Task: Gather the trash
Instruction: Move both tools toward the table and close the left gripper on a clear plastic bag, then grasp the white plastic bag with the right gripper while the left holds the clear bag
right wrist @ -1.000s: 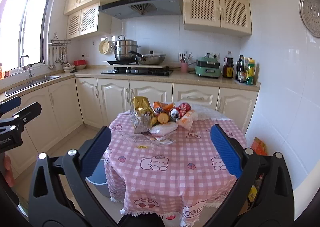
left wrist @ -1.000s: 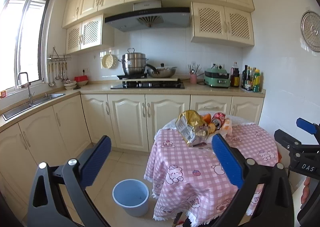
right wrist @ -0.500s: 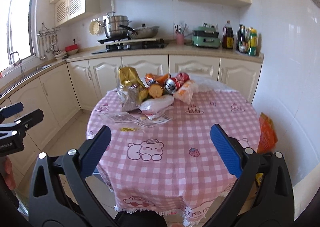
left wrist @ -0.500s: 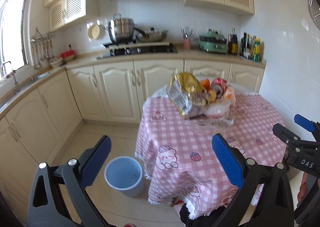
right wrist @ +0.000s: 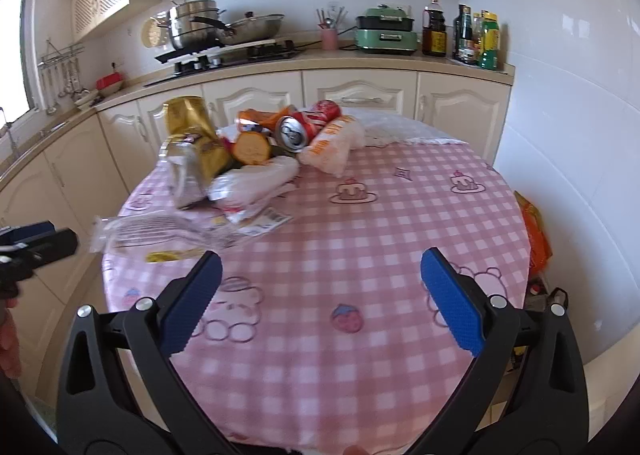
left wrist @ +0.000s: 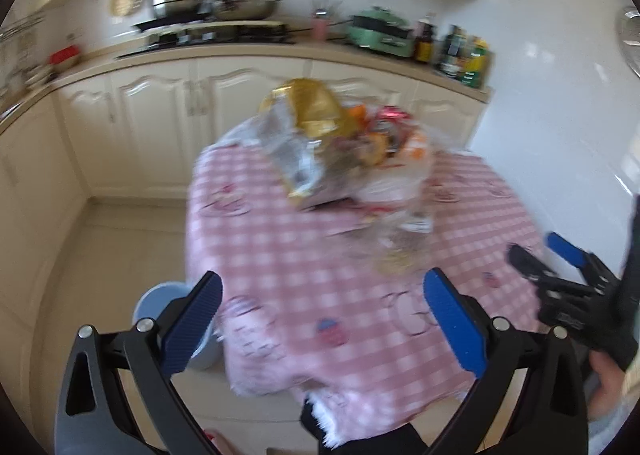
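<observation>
A heap of trash lies on the far left part of a round table with a pink checked cloth (right wrist: 360, 239): a gold foil bag (right wrist: 196, 135), a red can (right wrist: 304, 127), an orange wrapper (right wrist: 332, 143), a white plastic bag (right wrist: 256, 179) and clear film (right wrist: 160, 231). My right gripper (right wrist: 320, 299) hangs open over the near side of the cloth, empty. My left gripper (left wrist: 320, 319) is open and empty too, above the table's left edge; its view is blurred, with the gold bag (left wrist: 308, 111) ahead. A blue bucket (left wrist: 160, 303) stands on the floor left of the table.
Cream cabinets and a counter (right wrist: 320, 67) run behind the table with pots, a green cooker (right wrist: 386, 31) and bottles (right wrist: 480, 39). A white tiled wall is close on the right, with an orange bag (right wrist: 534, 231) on the floor beside it.
Both grippers have moved forward and tilted down toward the table. The trash heap looks larger and nearer. Both stay open.
</observation>
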`<action>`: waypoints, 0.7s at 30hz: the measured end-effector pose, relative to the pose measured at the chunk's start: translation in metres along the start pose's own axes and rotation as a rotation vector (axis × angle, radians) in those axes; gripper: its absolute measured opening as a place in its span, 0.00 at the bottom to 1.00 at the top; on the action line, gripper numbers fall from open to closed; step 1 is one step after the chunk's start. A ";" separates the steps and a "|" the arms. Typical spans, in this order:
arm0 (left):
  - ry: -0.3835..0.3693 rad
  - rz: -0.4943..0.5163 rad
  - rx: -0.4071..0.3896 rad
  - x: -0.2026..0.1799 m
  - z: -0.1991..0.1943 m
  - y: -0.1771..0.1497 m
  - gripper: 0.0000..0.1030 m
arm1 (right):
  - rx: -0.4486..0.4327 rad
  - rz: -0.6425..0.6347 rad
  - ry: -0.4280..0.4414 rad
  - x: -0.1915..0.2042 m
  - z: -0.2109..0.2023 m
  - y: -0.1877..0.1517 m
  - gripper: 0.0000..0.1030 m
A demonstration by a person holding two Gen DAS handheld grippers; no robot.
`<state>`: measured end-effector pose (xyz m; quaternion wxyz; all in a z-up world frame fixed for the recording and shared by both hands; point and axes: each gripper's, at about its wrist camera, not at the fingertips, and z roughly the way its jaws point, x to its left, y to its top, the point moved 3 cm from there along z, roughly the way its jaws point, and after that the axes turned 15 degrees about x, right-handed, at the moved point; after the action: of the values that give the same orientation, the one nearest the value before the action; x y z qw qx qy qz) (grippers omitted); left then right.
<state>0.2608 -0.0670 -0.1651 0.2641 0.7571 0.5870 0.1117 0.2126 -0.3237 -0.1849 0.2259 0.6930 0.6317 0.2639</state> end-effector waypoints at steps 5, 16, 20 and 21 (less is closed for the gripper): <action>-0.088 0.021 0.023 -0.020 0.016 0.014 0.95 | 0.015 0.027 -0.007 -0.014 0.009 0.002 0.94; -0.203 -0.200 0.139 0.004 0.067 0.035 0.44 | 0.017 0.006 0.001 -0.007 0.017 0.008 0.94; -0.299 -0.228 0.148 0.008 0.077 0.034 0.16 | 0.013 0.000 0.007 0.000 0.018 0.014 0.94; -0.310 -0.221 0.135 0.008 0.075 0.033 0.14 | 0.009 0.000 0.008 0.001 0.019 0.017 0.94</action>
<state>0.3263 -0.0850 -0.2118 0.3105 0.7121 0.6251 -0.0755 0.2378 -0.3237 -0.1880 0.2204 0.6928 0.6338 0.2639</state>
